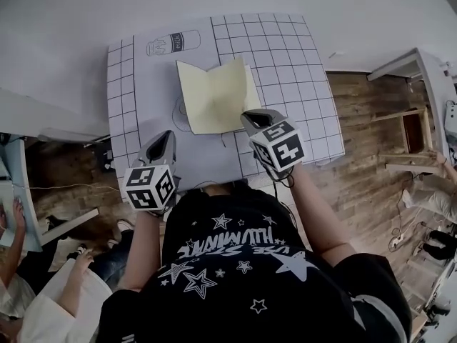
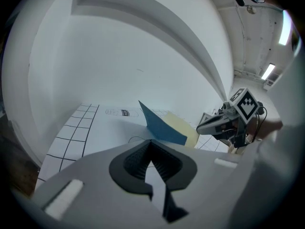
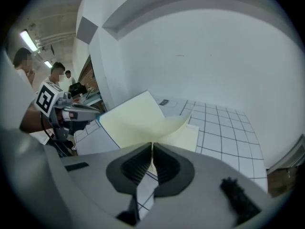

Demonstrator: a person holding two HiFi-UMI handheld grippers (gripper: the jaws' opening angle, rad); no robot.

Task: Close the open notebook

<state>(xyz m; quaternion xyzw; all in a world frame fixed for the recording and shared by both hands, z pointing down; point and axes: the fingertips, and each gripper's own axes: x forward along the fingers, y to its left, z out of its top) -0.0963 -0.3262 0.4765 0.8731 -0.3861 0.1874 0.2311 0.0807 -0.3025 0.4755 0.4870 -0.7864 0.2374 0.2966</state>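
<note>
The notebook (image 1: 214,95) lies open on the white gridded mat (image 1: 285,56), its pale yellow pages showing. In the left gripper view its blue cover (image 2: 162,125) stands tilted up over the yellow pages (image 2: 186,130). From the right gripper, the raised leaf (image 3: 131,118) stands up and one page (image 3: 183,125) curls. My right gripper (image 1: 251,116) hangs over the notebook's near right corner, jaws shut with nothing seen between them (image 3: 152,146). My left gripper (image 1: 166,136) is to the near left of the notebook, apart from it, its jaws (image 2: 151,143) together and empty.
A bottle outline (image 1: 173,43) is printed on the mat behind the notebook. The table ends just right of the grid, over wooden floor (image 1: 357,156). A white shelf unit (image 1: 418,113) stands at the right. People (image 1: 43,291) sit at the lower left.
</note>
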